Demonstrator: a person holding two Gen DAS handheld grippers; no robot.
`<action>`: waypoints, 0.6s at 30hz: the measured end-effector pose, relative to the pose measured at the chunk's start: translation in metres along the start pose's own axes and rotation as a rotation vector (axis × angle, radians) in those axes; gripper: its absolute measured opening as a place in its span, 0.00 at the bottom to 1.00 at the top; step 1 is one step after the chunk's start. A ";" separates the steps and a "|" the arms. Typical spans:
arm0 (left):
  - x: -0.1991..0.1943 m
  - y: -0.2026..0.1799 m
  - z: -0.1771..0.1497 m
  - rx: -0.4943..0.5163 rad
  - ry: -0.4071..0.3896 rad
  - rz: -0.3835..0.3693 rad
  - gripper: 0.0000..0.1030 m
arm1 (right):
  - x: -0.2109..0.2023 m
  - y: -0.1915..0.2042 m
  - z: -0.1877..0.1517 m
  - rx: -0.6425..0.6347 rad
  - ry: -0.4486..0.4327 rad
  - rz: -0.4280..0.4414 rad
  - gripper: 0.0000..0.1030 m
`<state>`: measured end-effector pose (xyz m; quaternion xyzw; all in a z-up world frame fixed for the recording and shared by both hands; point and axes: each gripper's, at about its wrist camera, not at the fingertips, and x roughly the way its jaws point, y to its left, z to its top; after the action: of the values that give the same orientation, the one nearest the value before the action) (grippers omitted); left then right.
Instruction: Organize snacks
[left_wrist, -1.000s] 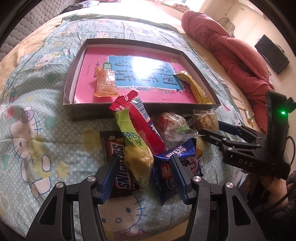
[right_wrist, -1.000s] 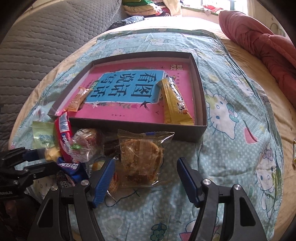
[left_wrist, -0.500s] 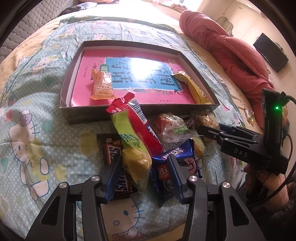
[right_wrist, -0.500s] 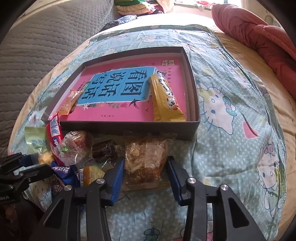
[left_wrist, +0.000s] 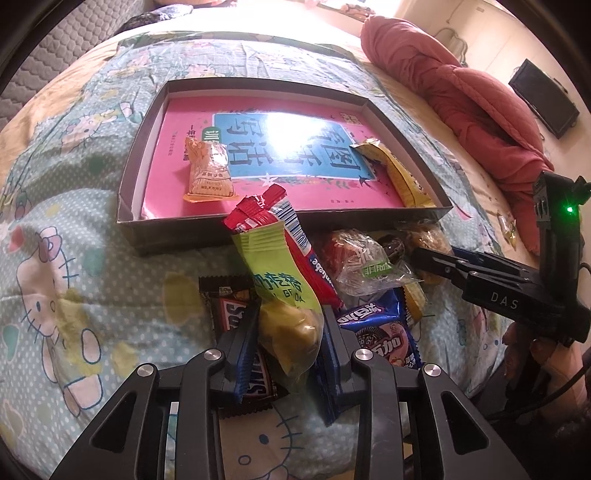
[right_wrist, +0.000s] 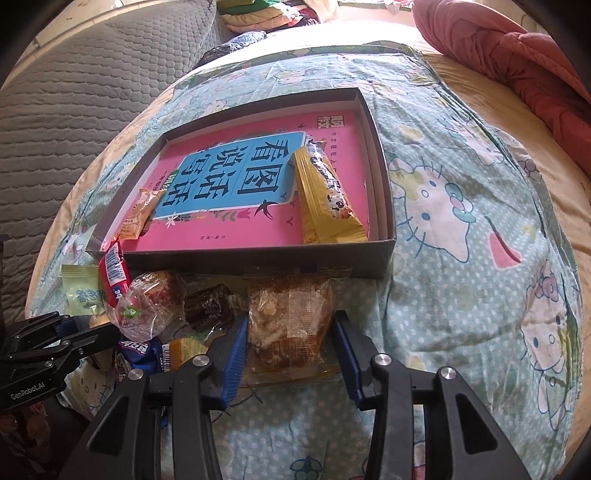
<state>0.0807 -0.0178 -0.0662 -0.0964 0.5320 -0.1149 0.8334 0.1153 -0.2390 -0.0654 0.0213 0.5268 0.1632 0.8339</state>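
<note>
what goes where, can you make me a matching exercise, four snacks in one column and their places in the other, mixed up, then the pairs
Snacks
1. orange packet
2. long yellow bar
3. green-topped pouch
4. clear-wrapped pastry

Places
A. between the fingers of the right claw
B. inside the box, at its left side in the left wrist view
C. between the fingers of the left claw
D. inside the box, along its right wall in the left wrist view

Pairs: 1-B, 2-D, 3-C, 4-A

Black tool (left_wrist: 290, 341), blue pads (left_wrist: 246, 350), silver screws.
</note>
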 end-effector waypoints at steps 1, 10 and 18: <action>0.000 0.000 0.000 0.003 0.001 0.001 0.32 | 0.000 -0.001 0.000 0.007 -0.001 0.007 0.44; -0.021 0.009 0.002 -0.022 -0.044 -0.025 0.32 | -0.010 -0.007 0.001 0.051 -0.027 0.059 0.43; -0.039 0.012 0.006 -0.038 -0.092 -0.033 0.32 | -0.020 -0.004 0.002 0.042 -0.055 0.079 0.43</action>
<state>0.0710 0.0056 -0.0338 -0.1261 0.4936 -0.1141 0.8529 0.1103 -0.2483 -0.0482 0.0642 0.5057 0.1844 0.8403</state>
